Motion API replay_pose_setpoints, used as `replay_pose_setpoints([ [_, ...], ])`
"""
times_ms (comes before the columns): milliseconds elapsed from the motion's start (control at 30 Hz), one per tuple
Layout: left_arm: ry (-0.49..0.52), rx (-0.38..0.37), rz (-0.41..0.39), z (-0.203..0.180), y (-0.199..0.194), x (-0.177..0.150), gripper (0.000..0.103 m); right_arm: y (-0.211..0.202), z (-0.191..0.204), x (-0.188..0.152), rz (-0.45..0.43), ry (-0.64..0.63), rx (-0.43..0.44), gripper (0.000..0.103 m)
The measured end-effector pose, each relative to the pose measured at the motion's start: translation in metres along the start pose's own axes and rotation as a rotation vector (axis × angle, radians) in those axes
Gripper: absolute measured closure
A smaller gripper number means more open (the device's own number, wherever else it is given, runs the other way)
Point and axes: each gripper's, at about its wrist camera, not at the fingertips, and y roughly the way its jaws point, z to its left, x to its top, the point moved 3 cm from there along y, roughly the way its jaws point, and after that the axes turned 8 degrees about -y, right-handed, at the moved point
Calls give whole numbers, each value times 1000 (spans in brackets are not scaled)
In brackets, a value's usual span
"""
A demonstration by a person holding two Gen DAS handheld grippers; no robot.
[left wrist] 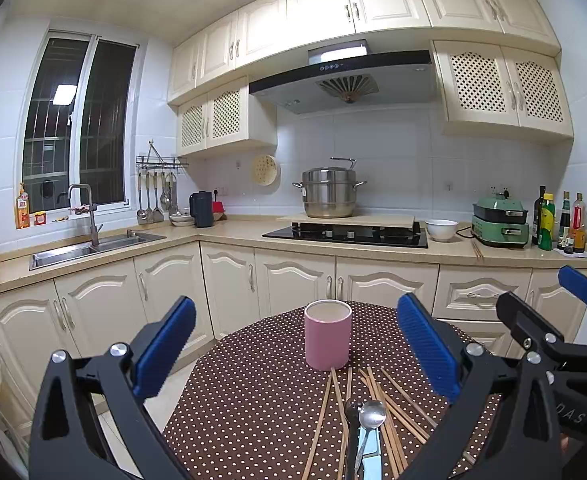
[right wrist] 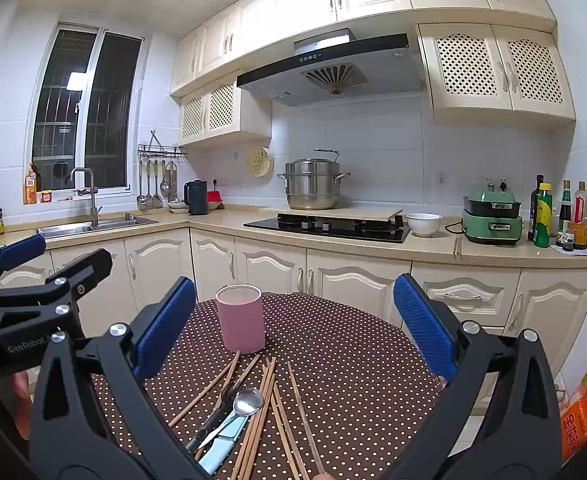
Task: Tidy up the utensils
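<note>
A pink cylindrical holder (left wrist: pixel 327 334) (right wrist: pixel 240 319) stands upright on the brown polka-dot table (left wrist: pixel 253 384) (right wrist: pixel 353 360). In front of it lie several wooden chopsticks (left wrist: pixel 389 404) (right wrist: pixel 267 408), a metal spoon (left wrist: pixel 371 416) (right wrist: pixel 245 402), a dark utensil (left wrist: pixel 351 412) (right wrist: pixel 223 400) and a light blue handled piece (left wrist: pixel 369 460) (right wrist: pixel 223 442). My left gripper (left wrist: pixel 297 344) is open and empty above the near table edge. My right gripper (right wrist: pixel 293 328) is open and empty too, and it also shows at the right of the left wrist view (left wrist: pixel 549 292).
Cream cabinets and a counter run behind the table, with a sink (left wrist: pixel 93 246), a black hob (left wrist: pixel 345 236) with a steel pot (left wrist: pixel 328 192), a white bowl (left wrist: pixel 441 229), a green appliance (left wrist: pixel 500 220) and bottles (left wrist: pixel 561 220). An orange bag (right wrist: pixel 579 416) sits on the floor at right.
</note>
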Motion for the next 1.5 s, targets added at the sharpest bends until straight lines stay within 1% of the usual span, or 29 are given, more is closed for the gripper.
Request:
replay_pose_setpoints([
  [1033,4,11,-8,2,-5,3,4,2,5,1,1,15,20,6],
  [1333,-1,16,-30,7,-16,12,4,-6,7,9,-19,6,15,6],
  [1500,1,23,-39,7,-24,15,4,-12,10,10,-22,-7,-5,6],
])
